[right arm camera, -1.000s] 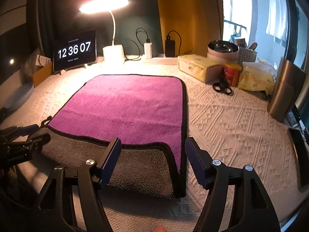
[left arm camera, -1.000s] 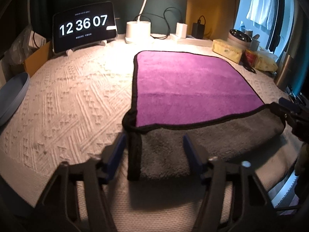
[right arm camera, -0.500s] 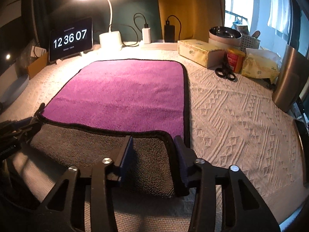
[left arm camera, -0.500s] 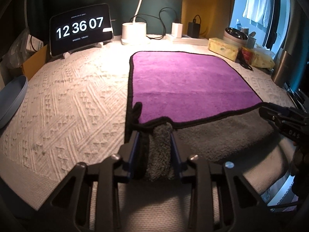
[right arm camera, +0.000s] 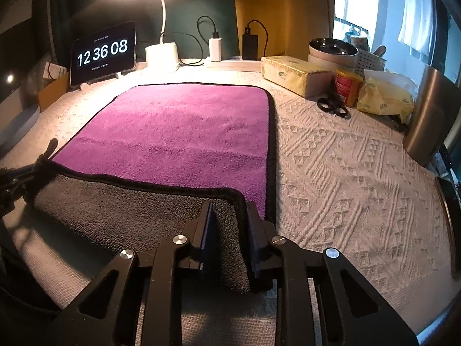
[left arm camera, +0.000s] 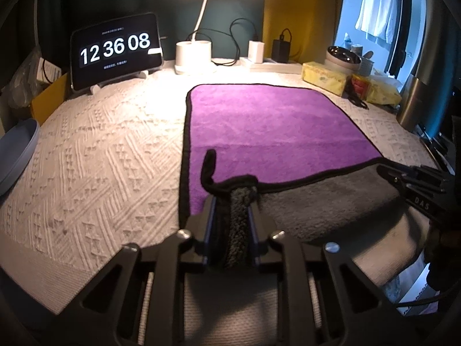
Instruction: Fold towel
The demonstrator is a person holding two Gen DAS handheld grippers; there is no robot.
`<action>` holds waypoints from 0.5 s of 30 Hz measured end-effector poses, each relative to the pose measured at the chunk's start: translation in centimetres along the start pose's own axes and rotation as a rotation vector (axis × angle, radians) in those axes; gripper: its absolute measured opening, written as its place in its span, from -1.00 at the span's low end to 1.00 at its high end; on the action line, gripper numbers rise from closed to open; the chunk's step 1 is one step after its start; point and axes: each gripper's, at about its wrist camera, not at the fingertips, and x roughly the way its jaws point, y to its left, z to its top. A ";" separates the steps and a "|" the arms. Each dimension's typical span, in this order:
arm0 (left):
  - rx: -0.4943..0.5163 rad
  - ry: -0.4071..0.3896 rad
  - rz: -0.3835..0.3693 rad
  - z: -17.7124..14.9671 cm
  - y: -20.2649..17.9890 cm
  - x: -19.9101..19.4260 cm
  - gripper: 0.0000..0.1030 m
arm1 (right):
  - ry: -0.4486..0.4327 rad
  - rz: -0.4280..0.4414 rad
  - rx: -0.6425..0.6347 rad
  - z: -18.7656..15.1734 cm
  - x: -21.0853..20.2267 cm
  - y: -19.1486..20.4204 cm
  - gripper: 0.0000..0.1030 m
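Nearest the viewer, the left gripper (left arm camera: 230, 201) is clamped on the near left corner of the towel (left arm camera: 268, 127), the pinched cloth bunched into a thick grey roll between its blue-lined fingers (left arm camera: 208, 219). At the opposite near corner the right gripper (right arm camera: 229, 216) pinches the black-bound hem in the same way, its jaws narrow around a doubled layer of pile. Gripping both near corners at once presumably lets the front edge be carried as one straight line toward the far hem, so the fold would land square. Between the two grips the front strip is already turned over, showing a grey plush underside against the purple upper face; both faces are deep-piled and the rounded-corner rectangle is edged in black binding. Beyond the grippers the rest of the towel lies flat on a cream table cover (left arm camera: 109, 144) woven in raised diamond and zigzag relief. Farther back stand a tablet clock (right arm camera: 103, 53), a white-based desk lamp (right arm camera: 161, 53), a yellow tissue box (right arm camera: 294, 70) and black-handled scissors (right arm camera: 331, 106).
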 end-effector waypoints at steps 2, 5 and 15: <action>0.004 -0.008 -0.002 0.1 -0.1 -0.2 -0.61 | -0.009 0.006 -0.004 -0.1 -0.2 0.2 -0.76; 0.009 -0.021 -0.003 0.4 -0.2 -0.7 -0.62 | -0.046 -0.004 -0.012 0.1 -1.2 0.3 -0.88; 0.028 -0.079 -0.013 1.8 -0.5 -2.0 -0.63 | -0.130 -0.013 -0.028 1.5 -3.8 0.4 -0.89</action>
